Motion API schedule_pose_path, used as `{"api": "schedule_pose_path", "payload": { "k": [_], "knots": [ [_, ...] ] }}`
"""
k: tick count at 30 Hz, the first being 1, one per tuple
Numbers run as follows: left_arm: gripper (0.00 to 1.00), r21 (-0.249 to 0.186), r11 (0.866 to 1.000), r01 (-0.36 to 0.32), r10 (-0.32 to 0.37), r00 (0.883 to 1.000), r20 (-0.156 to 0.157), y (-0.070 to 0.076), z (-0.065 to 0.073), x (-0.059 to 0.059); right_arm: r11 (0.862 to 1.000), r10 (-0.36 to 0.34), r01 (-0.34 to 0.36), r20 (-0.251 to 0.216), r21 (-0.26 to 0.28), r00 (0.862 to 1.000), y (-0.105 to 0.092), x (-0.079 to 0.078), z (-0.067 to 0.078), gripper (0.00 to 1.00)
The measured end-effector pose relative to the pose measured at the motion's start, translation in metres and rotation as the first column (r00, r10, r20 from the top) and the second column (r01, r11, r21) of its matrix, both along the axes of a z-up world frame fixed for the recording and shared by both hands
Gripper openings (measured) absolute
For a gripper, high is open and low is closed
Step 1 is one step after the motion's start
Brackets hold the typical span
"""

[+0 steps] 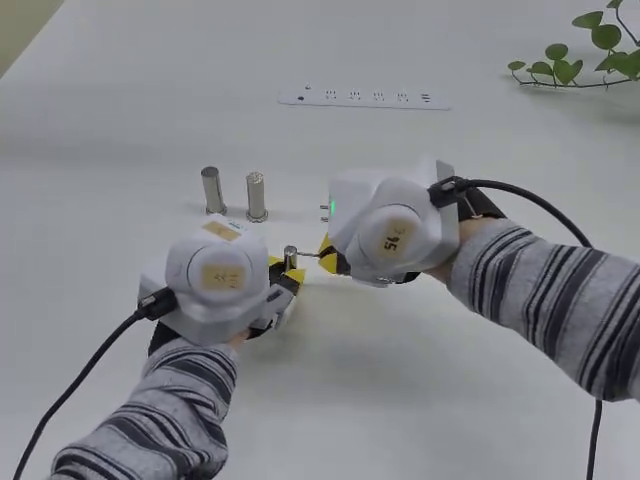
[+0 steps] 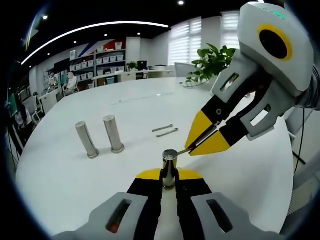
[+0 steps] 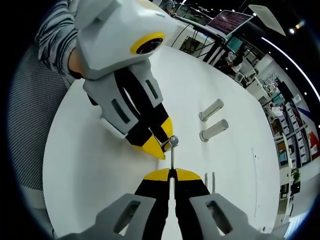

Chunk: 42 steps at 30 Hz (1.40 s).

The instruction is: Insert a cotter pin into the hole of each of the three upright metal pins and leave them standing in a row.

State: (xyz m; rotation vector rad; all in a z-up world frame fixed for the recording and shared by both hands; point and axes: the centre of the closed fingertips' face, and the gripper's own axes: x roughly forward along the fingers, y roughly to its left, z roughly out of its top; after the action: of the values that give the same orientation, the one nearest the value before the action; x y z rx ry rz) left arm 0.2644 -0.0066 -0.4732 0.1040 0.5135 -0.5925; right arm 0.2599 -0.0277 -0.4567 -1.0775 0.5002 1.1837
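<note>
Left gripper (image 2: 170, 176) is clenched on a pin (image 2: 169, 165). My fingers clamp its lower shaft, and it stands upright with its round top poking clear above the yellow tips. My fingers hide its foot, so I cannot tell whether it touches the bench (image 1: 400, 380).

From 3 o'clock comes my right gripper (image 2: 201, 142), fingers squeezed tight on a cotter (image 2: 184, 150), a thin wire sticking out past the tips. In the right gripper view the cotter runs straight toward 12 o'clock from my fingers to the pin's head. Its tip meets the pin just under the top, on the side facing my right hand. It is too small to tell whether the tip is in the hole or only touching. The two pairs of yellow tips sit very near each other without touching, with the pin between them.

At 11 o'clock from the held pin, the two other pins (image 1: 234, 192) stand upright on the bench, just beside each other and apart from my grippers. At 1 o'clock, the spare cotters (image 2: 165, 130) lie flat, side by side, beyond the right gripper. Far off at 12 o'clock a white power strip (image 1: 365, 98) lies across the bench, and at 2 o'clock a plant (image 1: 590, 55) trails its leaves over the edge of the head view.
</note>
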Motion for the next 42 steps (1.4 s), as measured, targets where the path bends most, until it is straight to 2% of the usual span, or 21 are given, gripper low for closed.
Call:
{"api": "schedule_pose_path", "payload": {
  "k": [4,15,19,21,24,28,42],
  "knots": [
    [0.06,-0.006,1.0,0.019,-0.019,1.0,-0.01,-0.001,-0.001,0.0,1.0,0.006,-0.006,0.001,-0.009,1.0,0.0,-0.002,0.003,0.0],
    [0.06,-0.023,0.999,0.023,-0.023,0.999,-0.032,-0.002,-0.001,0.0,0.999,-0.014,0.015,-0.037,0.029,0.999,0.006,-0.005,0.007,0.0],
    [0.07,-0.007,1.0,0.003,-0.003,0.999,-0.033,-0.001,-0.003,0.0,0.999,-0.03,0.032,-0.05,0.037,0.998,0.007,-0.006,0.006,0.0],
    [0.07,0.004,1.0,-0.01,0.01,1.0,-0.02,-0.001,-0.003,-0.001,0.997,-0.054,0.057,-0.07,0.049,0.996,0.007,-0.006,0.006,0.0],
    [0.08,0.01,1.0,-0.027,0.027,0.999,-0.017,0.001,-0.002,-0.003,0.996,-0.071,0.075,-0.079,0.056,0.994,0.007,-0.006,0.006,0.0],
    [0.06,0.018,0.999,-0.027,0.028,1.0,-0.005,0.0,-0.002,-0.003,0.996,-0.07,0.075,-0.081,0.058,0.994,0.007,-0.007,0.006,0.0],
    [0.05,0.023,1.0,-0.017,0.017,1.0,-0.006,0.0,-0.003,0.0,0.998,-0.02,0.023,-0.057,0.055,0.998,0.015,-0.006,0.007,0.0]
  ]
}}
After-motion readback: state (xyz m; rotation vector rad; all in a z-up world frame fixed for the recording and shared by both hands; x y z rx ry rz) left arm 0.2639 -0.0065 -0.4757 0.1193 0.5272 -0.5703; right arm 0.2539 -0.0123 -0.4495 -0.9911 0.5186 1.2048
